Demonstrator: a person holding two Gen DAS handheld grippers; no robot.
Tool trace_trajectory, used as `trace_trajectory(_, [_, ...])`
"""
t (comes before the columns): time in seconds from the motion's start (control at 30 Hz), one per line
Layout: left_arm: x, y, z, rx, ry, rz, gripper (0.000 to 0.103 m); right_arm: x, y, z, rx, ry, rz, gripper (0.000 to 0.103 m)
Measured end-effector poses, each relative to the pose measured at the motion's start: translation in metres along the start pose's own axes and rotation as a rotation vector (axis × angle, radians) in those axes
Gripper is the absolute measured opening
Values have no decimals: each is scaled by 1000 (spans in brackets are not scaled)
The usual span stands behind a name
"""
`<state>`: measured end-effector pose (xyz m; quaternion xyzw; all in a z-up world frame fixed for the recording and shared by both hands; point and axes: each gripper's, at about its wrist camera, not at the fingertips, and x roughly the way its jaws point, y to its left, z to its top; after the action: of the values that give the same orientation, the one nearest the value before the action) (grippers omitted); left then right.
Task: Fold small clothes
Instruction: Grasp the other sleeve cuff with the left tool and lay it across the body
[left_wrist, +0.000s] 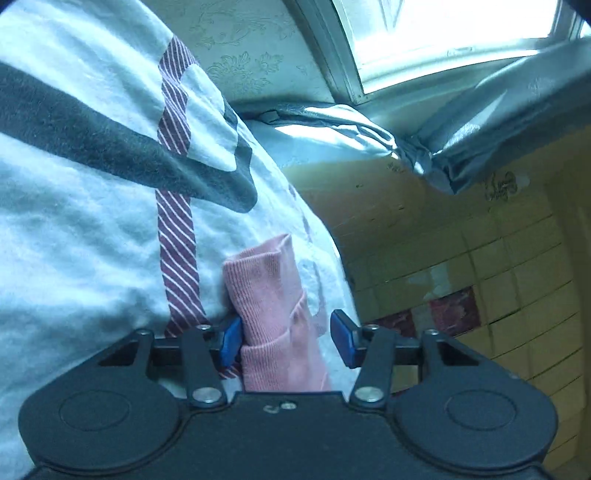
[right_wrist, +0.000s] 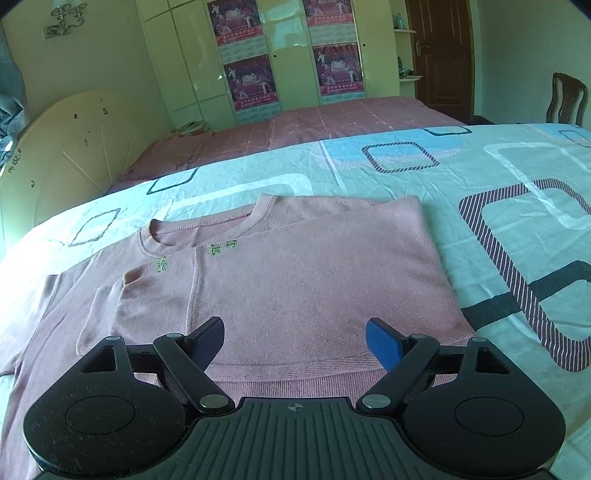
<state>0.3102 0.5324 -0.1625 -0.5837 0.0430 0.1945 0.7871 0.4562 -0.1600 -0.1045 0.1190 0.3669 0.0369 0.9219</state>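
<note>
In the left wrist view, the left gripper (left_wrist: 286, 338) stands about half open with a fold of the pink shirt (left_wrist: 271, 314) between its blue pads; the left pad (left_wrist: 231, 341) touches the cloth while the right pad sits clear of it, so nothing is clamped, and the fold lies against the patterned bedsheet (left_wrist: 81, 240). In the right wrist view, the right gripper (right_wrist: 295, 339) is spread wide and holds nothing, hovering over the lower edge of the pink shirt (right_wrist: 295, 277), which lies partly folded on the bedsheet (right_wrist: 498, 184), collar away from the camera.
</note>
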Motion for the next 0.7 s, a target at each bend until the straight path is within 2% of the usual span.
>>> trace_trajectory(0.07, [-6,5,3,-15,-18,-45,50,-2,-2,2,-6,-4,-9,84])
trace_trajectory(0.1, [-6,5,2,-1,-14,-41,50,-1,-3,2,-5,-3,-11,84])
trace_trajectory(0.17, [-1,2,0,52,16,1,47,-1,-6,3,0,-1,-16,84])
trace_trajectory(0.3, [16,-18,-6,222,58,122,43,2,-7,2,6,0,-26,84])
trace_trajectory(0.37, [25,-27,-9,297,79,228,12,3,-7,2,9,-2,-37,84])
trace_trajectory(0.4, [26,-30,-11,310,77,246,12,3,-8,3,13,-4,-36,84])
trace_trajectory(0.47, [22,-44,-18,344,63,237,11,2,-8,4,16,-11,-27,75])
trace_trajectory(0.5, [20,-53,-25,375,65,218,11,2,-9,5,16,-11,-24,65])
trace_trajectory(0.6, [19,-86,-56,483,108,140,11,1,-12,7,26,-21,-15,63])
trace_trajectory(0.7, [21,-126,-108,595,185,49,11,0,-18,7,34,-20,0,64])
